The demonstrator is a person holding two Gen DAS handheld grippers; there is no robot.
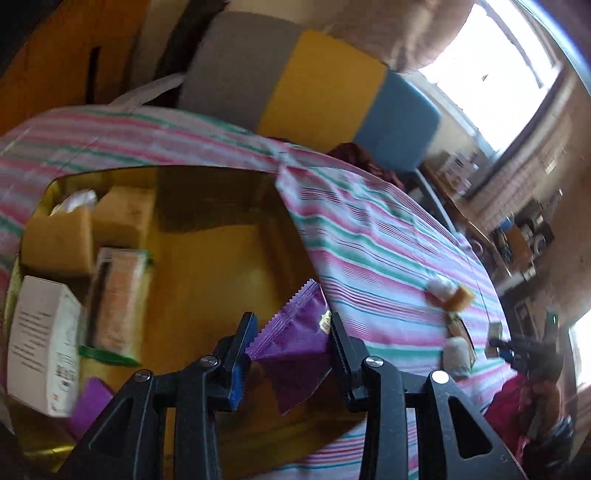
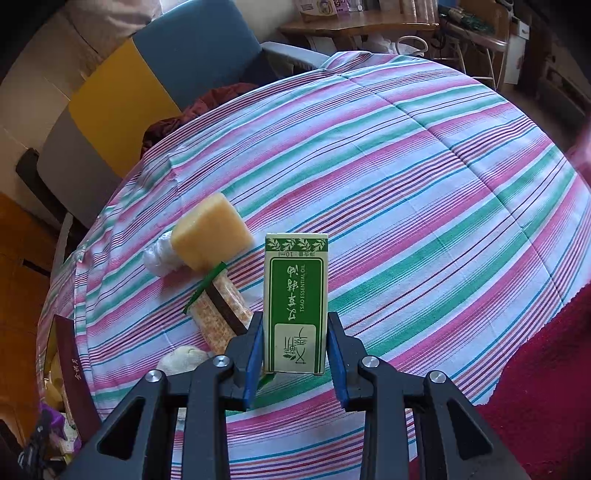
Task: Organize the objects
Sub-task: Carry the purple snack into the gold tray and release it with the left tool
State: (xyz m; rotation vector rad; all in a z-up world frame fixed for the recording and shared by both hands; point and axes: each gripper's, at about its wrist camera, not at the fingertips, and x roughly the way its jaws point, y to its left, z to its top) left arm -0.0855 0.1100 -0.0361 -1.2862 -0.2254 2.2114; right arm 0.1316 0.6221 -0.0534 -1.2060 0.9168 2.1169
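In the left wrist view my left gripper [image 1: 293, 341] is shut on a purple snack packet [image 1: 295, 343] and holds it over a gold tin [image 1: 207, 258]. The tin holds a white box [image 1: 42, 345], two yellow sponges [image 1: 59, 240], a wrapped snack bar [image 1: 118, 302] and a purple item [image 1: 90, 404]. In the right wrist view my right gripper [image 2: 295, 349] is shut on a green and white essential oil box [image 2: 295, 302], held upright above the striped cloth. A yellow sponge [image 2: 210, 230], a wrapped bar [image 2: 221, 310] and white wads [image 2: 160, 256] lie on the cloth just left of it.
The striped cloth [image 2: 424, 184] covers the table. A grey, yellow and blue chair back [image 2: 122, 88] stands behind it. A dark red cloth [image 2: 546, 369] lies at the right. A dark red tin lid [image 2: 75, 373] leans at the left edge. A wooden desk [image 2: 354, 26] stands far back.
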